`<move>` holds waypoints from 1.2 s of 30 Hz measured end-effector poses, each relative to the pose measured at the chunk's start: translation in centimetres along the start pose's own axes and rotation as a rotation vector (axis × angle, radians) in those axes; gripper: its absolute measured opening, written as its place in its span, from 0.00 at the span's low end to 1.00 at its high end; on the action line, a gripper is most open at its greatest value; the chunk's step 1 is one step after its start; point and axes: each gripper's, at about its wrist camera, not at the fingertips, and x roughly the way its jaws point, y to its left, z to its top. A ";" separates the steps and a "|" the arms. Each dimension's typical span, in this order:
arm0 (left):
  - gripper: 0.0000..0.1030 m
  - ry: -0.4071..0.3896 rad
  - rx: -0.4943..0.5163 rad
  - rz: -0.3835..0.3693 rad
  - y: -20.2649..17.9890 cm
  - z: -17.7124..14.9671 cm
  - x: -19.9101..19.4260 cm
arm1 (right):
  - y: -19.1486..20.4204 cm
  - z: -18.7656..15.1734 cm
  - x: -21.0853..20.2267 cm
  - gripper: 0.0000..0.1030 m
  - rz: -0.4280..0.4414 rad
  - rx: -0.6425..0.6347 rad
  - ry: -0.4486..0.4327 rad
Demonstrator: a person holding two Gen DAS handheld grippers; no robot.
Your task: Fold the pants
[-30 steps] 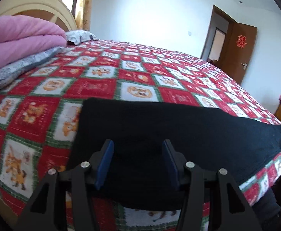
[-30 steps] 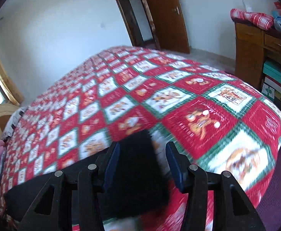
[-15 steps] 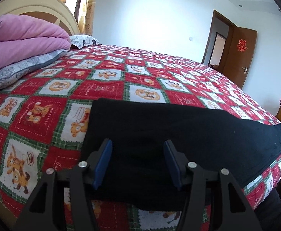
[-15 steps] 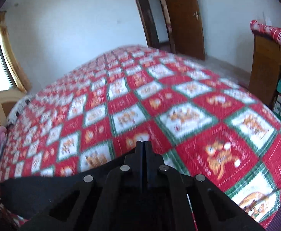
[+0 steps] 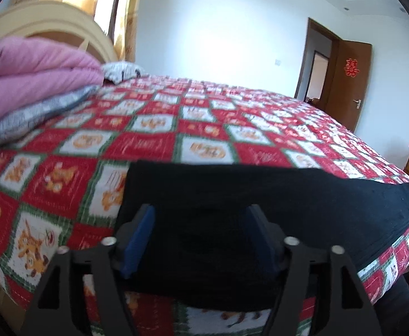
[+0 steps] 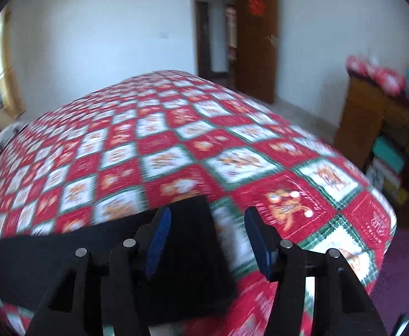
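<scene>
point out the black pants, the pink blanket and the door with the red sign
black pants (image 5: 302, 196), left wrist view, on the flat middle of the fabric
pink blanket (image 5: 31, 70), left wrist view, on its top fold
door (image 5: 350, 89), left wrist view, on the wooden panel below the sign

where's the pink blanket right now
In the left wrist view, the pink blanket sits far left, folded against the headboard, atop a grey quilt.
</scene>
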 end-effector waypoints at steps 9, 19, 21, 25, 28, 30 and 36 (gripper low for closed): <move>0.79 0.067 0.024 0.021 -0.2 -1.1 1.1 | 9.7 -7.0 0.2 0.55 0.085 -0.318 0.148; 0.92 0.047 -0.023 0.022 -1.8 0.7 0.7 | 11.3 -5.6 -2.9 0.55 0.253 -0.301 0.089; 0.92 0.043 -0.022 -0.012 -3.3 1.4 0.9 | 13.0 -4.4 -3.2 0.55 0.330 -0.280 0.074; 0.92 0.030 0.005 -0.071 -6.4 2.6 1.5 | 19.1 -2.7 -1.4 0.55 0.551 -0.249 0.145; 0.92 0.015 0.054 -0.094 -8.8 3.1 2.1 | 24.3 -2.1 0.1 0.55 0.669 -0.240 0.203; 0.92 0.035 0.094 -0.075 -10.1 2.9 2.9 | 28.0 -1.9 1.4 0.55 0.722 -0.235 0.244; 0.92 0.143 0.059 -0.084 -10.0 1.0 5.2 | 38.7 -2.5 5.7 0.50 0.905 -0.196 0.414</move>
